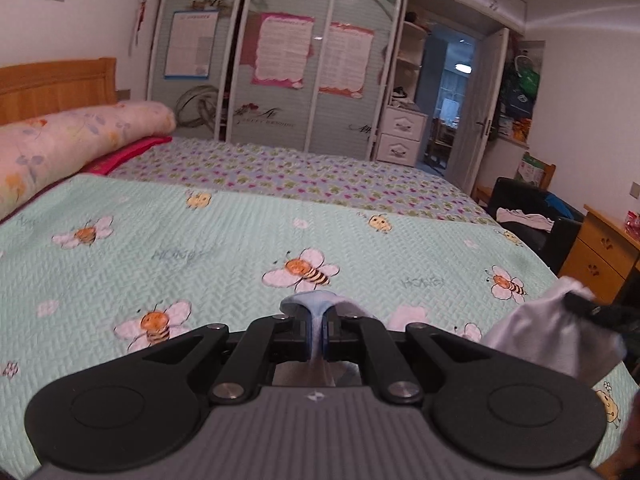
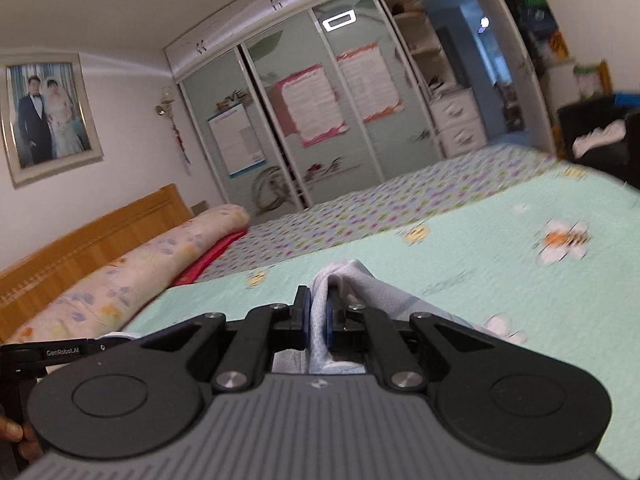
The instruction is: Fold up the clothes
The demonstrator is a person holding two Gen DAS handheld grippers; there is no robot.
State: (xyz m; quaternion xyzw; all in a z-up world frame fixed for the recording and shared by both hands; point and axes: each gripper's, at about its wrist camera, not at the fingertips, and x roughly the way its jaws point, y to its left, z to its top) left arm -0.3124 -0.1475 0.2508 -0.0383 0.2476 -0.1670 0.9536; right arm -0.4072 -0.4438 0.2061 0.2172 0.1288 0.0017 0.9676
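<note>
above the bee-print bedspread (image 1: 240, 248), the left tongs (image 1: 316, 334) pinch a fold of a pale blue-white garment (image 1: 314, 306), while the right tongs (image 2: 318, 320) clamp another bunch of the same light cloth (image 2: 360, 280). the garment hangs lifted over the near edge of the bedspread, with a floral bolster (image 1: 72, 140) at the far left of the bedspread.

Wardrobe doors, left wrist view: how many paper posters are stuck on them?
3. A blue-bordered poster on the left door, a pink-bordered poster on the middle door, an orange-bordered poster on the right door.
</note>
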